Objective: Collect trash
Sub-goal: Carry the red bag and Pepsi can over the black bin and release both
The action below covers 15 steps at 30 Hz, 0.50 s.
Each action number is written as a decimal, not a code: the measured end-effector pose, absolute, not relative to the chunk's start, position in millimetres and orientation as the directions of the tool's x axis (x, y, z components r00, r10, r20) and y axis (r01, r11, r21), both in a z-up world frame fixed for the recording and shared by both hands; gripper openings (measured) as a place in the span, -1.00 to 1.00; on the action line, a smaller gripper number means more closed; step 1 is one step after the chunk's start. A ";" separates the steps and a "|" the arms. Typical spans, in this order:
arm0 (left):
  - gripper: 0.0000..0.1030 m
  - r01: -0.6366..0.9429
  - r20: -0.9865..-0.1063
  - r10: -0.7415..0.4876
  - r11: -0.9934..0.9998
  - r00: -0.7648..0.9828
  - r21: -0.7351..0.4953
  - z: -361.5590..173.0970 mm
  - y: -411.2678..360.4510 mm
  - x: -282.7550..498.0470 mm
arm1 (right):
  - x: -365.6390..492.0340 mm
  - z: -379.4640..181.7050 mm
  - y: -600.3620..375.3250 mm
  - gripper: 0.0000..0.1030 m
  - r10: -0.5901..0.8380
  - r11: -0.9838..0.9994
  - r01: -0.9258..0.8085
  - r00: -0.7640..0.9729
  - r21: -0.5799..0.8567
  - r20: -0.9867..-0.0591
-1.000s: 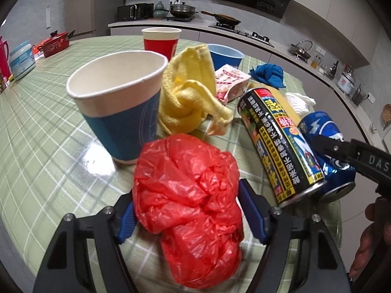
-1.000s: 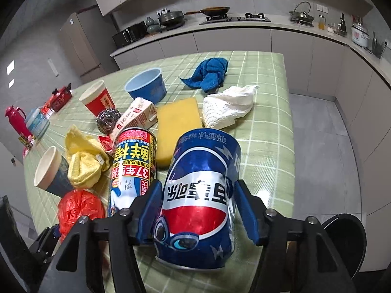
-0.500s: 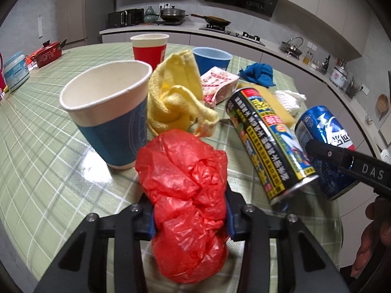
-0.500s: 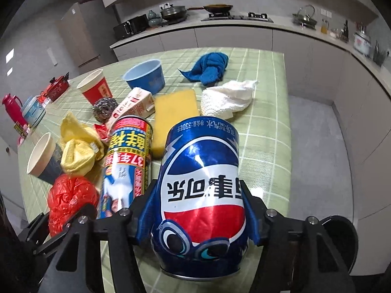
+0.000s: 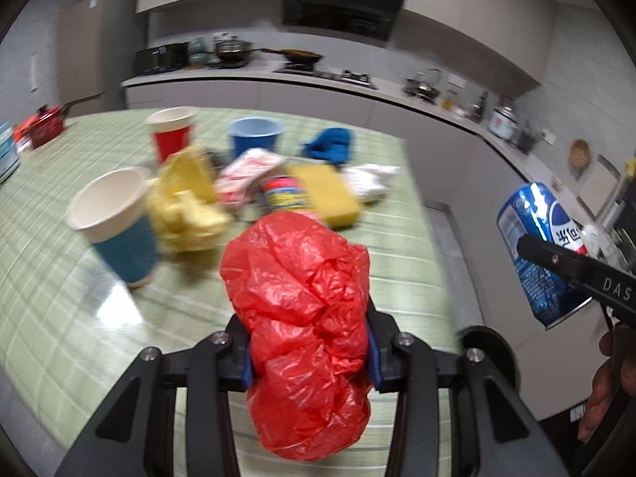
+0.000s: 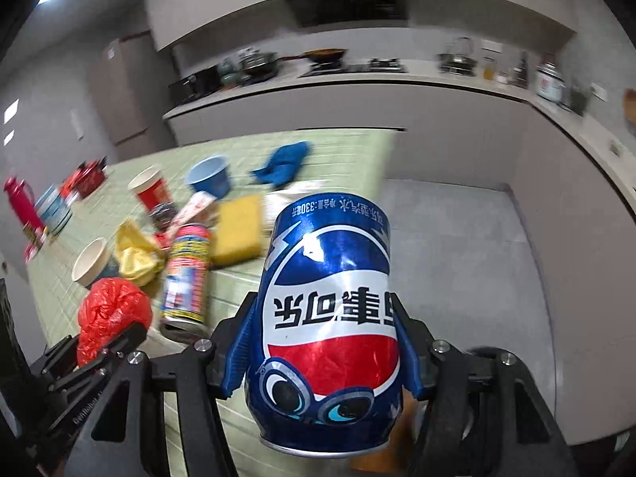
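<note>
My left gripper (image 5: 310, 351) is shut on a crumpled red plastic bag (image 5: 302, 318) and holds it above the green checked table (image 5: 59, 310). My right gripper (image 6: 324, 351) is shut on a blue Pepsi can (image 6: 326, 318), held upside down in the air beyond the table's right edge. The can (image 5: 536, 250) also shows in the left wrist view at the right, and the bag (image 6: 111, 318) shows in the right wrist view at the lower left. A tall printed can (image 6: 185, 274) lies on its side on the table.
On the table are a blue paper cup (image 5: 115, 222), a yellow cloth (image 5: 187, 202), a red cup (image 5: 171, 133), a blue bowl (image 5: 254, 137), a yellow sponge (image 5: 326, 192), a white tissue (image 5: 371, 183), a blue rag (image 5: 330, 149) and a carton (image 5: 250, 173). A dark round bin rim (image 5: 489, 349) is below the table's right edge.
Both grippers have lifted their loads off the table and moved up and back. The left jaws closed on the red bag; the Pepsi can rose clear of the table edge.
</note>
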State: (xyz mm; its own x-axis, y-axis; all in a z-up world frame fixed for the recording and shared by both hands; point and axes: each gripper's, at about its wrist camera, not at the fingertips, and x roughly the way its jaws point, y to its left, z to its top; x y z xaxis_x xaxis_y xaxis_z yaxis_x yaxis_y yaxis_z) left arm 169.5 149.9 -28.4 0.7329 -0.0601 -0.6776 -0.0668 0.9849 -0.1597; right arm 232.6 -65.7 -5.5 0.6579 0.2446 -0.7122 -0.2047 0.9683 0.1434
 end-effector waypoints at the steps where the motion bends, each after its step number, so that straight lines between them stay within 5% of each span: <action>1: -0.18 -0.051 -0.676 -0.071 0.986 0.734 -0.159 -27.3 139.9 170.4 | 230.0 -5.6 -80.8 0.22 0.230 0.973 -0.184 0.663 0.142 -0.713; 15: -0.17 0.132 -0.723 -0.201 0.980 0.661 -0.151 -61.4 -35.7 179.3 | 204.0 -74.6 -262.6 0.22 0.137 0.988 -0.027 0.579 0.149 -0.803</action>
